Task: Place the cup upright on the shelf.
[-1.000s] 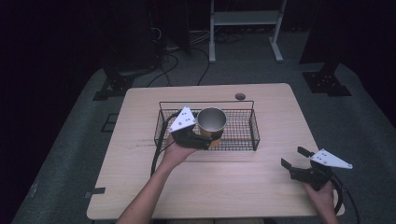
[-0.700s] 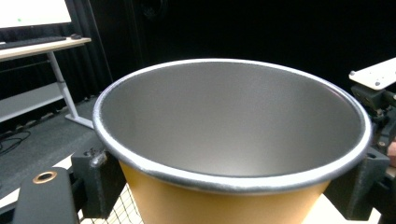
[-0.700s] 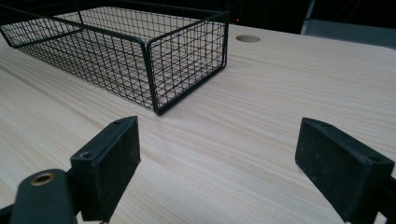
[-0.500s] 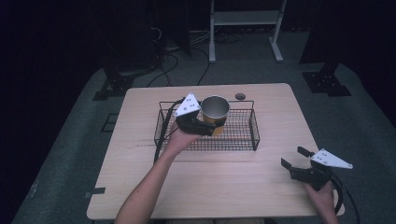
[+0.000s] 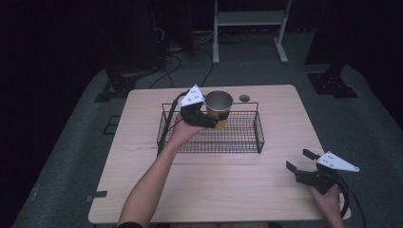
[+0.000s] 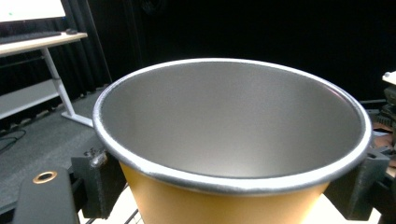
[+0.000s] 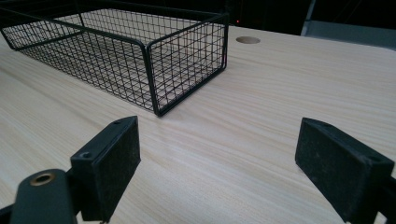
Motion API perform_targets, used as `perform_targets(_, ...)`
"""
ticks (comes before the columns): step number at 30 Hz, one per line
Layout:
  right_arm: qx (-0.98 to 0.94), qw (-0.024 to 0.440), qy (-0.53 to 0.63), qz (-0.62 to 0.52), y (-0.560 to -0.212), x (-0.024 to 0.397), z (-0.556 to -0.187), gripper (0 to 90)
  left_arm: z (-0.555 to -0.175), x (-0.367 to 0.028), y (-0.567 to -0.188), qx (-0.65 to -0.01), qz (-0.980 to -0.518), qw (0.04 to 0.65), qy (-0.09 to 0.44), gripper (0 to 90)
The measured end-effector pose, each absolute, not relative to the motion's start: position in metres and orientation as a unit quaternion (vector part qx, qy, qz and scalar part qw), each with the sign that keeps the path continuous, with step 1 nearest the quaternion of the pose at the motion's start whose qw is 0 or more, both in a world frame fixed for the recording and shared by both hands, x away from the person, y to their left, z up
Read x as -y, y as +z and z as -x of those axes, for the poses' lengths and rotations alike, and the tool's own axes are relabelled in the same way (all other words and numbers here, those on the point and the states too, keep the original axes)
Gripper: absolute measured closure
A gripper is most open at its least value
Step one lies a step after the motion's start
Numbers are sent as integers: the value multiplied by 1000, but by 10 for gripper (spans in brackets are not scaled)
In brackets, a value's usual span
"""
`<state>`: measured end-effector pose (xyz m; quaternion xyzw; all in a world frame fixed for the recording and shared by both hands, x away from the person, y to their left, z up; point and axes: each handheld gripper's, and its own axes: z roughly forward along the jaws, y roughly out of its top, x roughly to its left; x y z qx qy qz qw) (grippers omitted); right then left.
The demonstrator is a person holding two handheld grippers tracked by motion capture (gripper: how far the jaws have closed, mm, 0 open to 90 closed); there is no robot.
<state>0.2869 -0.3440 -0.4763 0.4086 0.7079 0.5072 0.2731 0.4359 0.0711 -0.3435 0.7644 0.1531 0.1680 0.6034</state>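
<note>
Left tongs point(image 5: 209, 118) clamped on the yellow steel-lined cup point(image 5: 219, 108), held above the wire basket point(image 5: 237, 137) near its 11 o'clock corner. Right tongs point(image 5: 299, 161) spread apart, empty, low over the surface point(image 5: 228, 185) at 4 o'clock.

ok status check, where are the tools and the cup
Left tool shut on the orange cup, held above the wire basket. Right tool open, nothing in it, low at the table's near right corner. Nothing in the way.
</note>
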Motion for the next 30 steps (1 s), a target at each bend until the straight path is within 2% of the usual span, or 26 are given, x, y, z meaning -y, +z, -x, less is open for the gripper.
perform_targets(10, -708, 274, 508, -407, -476, 344, -287, 130, -455, -76, -353, -152, -761, 611, 156, 140)
perform_targets(30, -708, 274, 508, -407, -476, 344, -287, 130, -487, -60, -391, -139, -804, 568, 105, 140)
